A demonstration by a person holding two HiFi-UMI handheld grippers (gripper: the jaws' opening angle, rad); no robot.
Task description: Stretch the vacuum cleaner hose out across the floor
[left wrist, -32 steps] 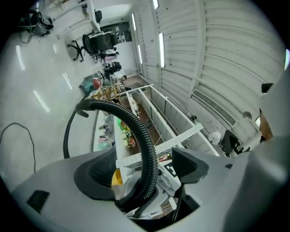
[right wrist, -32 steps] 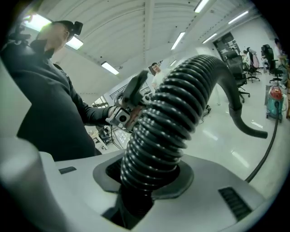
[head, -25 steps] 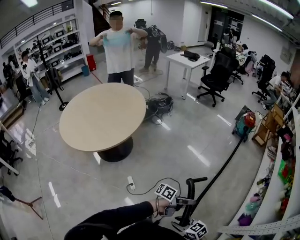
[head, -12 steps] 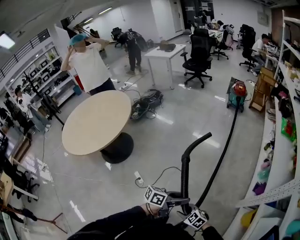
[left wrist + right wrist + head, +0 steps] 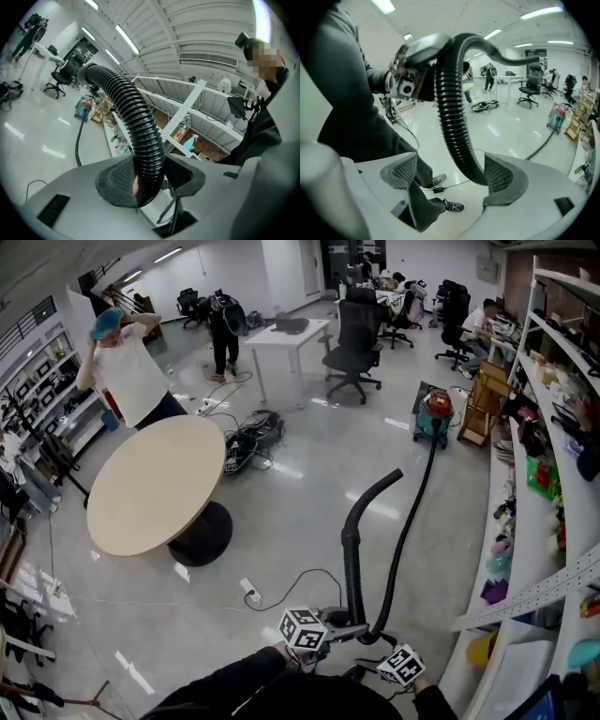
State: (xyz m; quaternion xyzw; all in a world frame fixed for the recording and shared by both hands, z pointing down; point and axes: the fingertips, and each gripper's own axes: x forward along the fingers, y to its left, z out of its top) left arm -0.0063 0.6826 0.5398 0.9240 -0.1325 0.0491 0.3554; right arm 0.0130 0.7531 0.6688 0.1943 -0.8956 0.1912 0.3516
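Note:
A black ribbed hose (image 5: 351, 559) runs from the red and teal vacuum cleaner (image 5: 433, 412) across the floor to me. It bends round by my grippers and rises to a curved free end. My left gripper (image 5: 339, 631) is shut on the hose (image 5: 136, 117), and the left gripper view shows both pads of this gripper (image 5: 150, 176) pressing it. The jaws of my right gripper (image 5: 454, 176) are opening and stand wide. The hose (image 5: 452, 117) passes between them near the right pad (image 5: 499, 176), ungripped. In the head view the right gripper (image 5: 375, 667) is low, beside the left.
A round wooden table (image 5: 150, 486) stands at the left, with a person (image 5: 127, 371) behind it. A power strip (image 5: 249, 592) and its cable lie on the floor. A cable pile (image 5: 248, 442), a white desk (image 5: 286, 334) and an office chair (image 5: 352, 343) are farther off. Stocked shelves (image 5: 539, 521) line the right.
The hose's free end now stands taller above the grippers. The head view has swung, so the vacuum cleaner sits more towards the centre. The person by the table raised a hand to the head.

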